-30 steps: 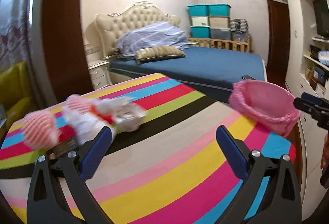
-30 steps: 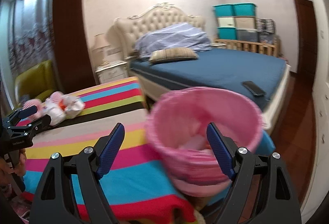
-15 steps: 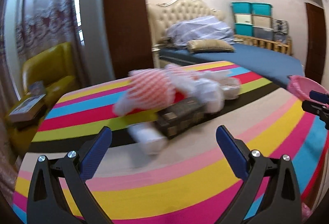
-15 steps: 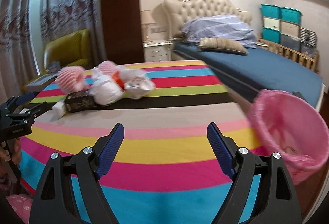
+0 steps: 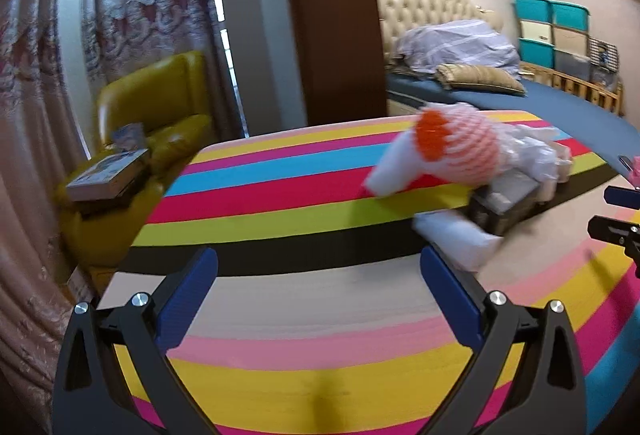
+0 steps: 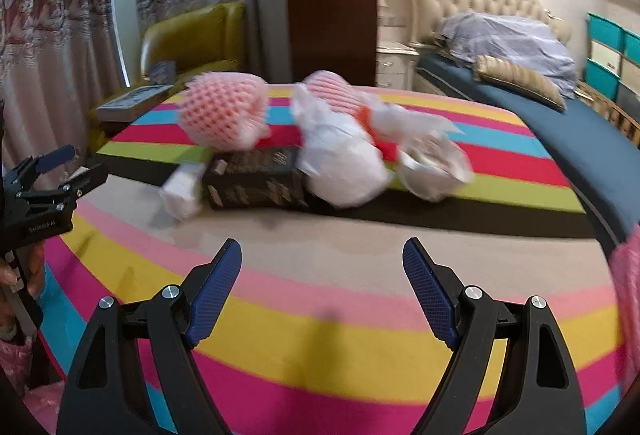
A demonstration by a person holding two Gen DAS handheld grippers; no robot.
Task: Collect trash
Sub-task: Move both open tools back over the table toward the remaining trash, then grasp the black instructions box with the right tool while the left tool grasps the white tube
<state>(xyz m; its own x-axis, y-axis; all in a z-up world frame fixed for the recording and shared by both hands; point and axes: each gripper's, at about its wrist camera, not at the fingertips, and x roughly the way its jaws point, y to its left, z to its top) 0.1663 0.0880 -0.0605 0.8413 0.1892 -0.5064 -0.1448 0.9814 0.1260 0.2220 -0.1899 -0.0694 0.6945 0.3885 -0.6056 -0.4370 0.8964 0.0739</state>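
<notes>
Left gripper (image 6: 60, 171), body lettering blurred; black box (image 6: 256, 177) print illegible

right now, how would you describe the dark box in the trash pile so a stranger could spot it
On the striped tablecloth, look at the trash heap near the far edge. The dark box lies flat at the front of it, below the pink foam net and left of the white plastic bag; it is the only black, hard-edged piece.

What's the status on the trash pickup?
Left tongs and right tongs open, empty. Trash pile untouched on striped table. Nothing in the way.
</notes>
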